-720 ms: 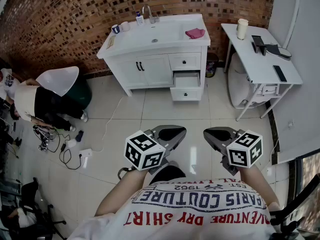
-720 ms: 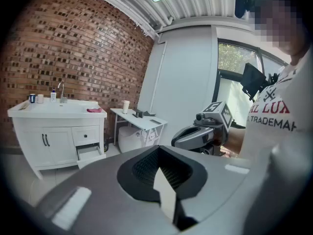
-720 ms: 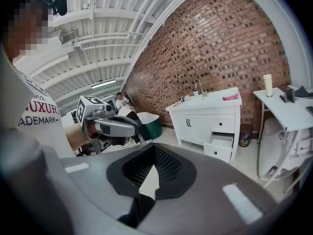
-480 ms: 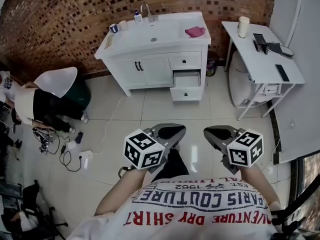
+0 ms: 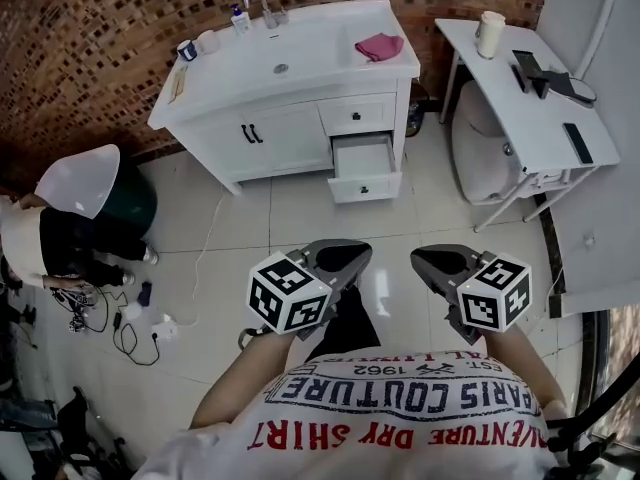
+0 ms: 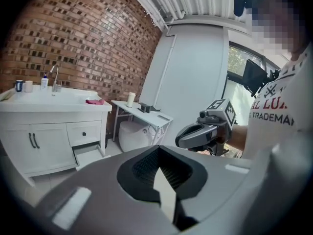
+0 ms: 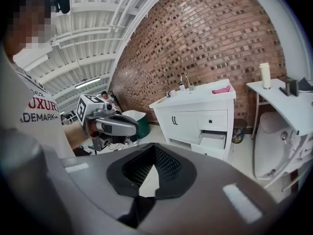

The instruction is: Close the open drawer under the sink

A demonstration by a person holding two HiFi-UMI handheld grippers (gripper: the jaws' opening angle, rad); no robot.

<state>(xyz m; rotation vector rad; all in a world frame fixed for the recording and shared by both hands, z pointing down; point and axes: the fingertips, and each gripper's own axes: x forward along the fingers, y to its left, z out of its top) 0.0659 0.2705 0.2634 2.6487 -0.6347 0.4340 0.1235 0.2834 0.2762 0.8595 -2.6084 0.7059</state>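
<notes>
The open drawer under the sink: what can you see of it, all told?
The drawer is white, looks like painted wood, and is the lower of two at the right of the vanity. It is pulled well out over the tiled floor and sits level. Its flat front bears one small dark knob. From the head view I see nothing inside it. Nothing touches it: the left gripper and right gripper are far from it.

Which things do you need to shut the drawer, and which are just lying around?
For the job: open drawer, sink cabinet, left gripper, right gripper.

Just lying about: pink cloth, blue cup, bottle, side table, floor cables.
</notes>
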